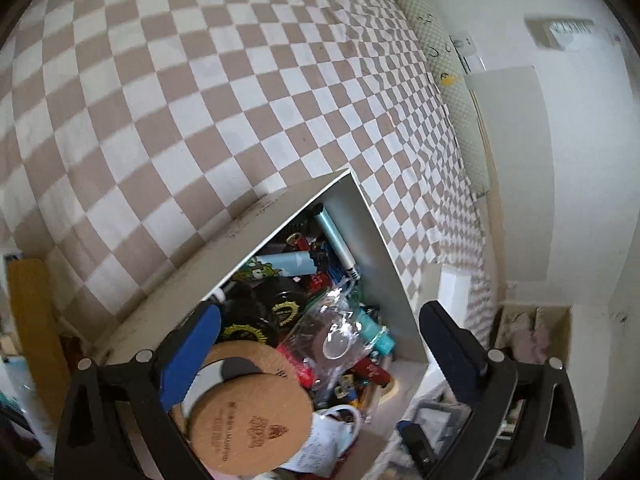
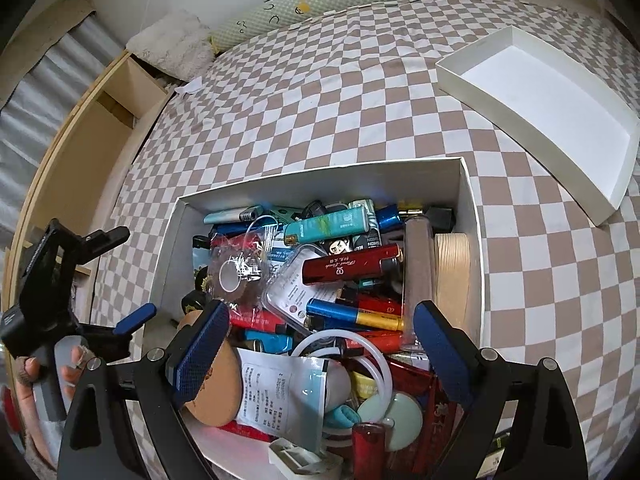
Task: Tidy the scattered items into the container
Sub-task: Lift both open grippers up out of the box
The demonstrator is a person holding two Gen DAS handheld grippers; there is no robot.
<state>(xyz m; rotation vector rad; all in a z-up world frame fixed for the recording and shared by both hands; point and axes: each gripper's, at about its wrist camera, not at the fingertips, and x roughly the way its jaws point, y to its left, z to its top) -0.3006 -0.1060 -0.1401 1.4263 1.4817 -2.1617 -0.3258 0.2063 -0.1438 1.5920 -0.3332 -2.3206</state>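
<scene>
A white cardboard box [image 2: 320, 178] sits on the checkered bed sheet, packed with several lighters, a blue-and-gold battery [image 2: 352, 314], a clear bag holding a tape roll [image 2: 232, 276] and papers. A round cork coaster [image 1: 248, 412] lies on the pile at the box's near left, just under my left gripper's blue left finger. The left gripper [image 1: 320, 324] hovers over the box [image 1: 384, 264] with its jaws wide, open and empty; it shows at the box's left side [image 2: 120, 276] in the right wrist view. My right gripper [image 2: 320, 332] hangs open above the pile, and the coaster [image 2: 216, 384] lies beneath its left finger.
An empty white box lid [image 2: 540, 92] lies on the sheet [image 2: 320, 100] at the far right. A green dotted pillow [image 2: 280, 12] and a fluffy white cushion [image 2: 172, 48] line the far edge. Wooden shelving [image 2: 100, 120] runs along the left. A person's hand [image 2: 36, 376] holds the left gripper.
</scene>
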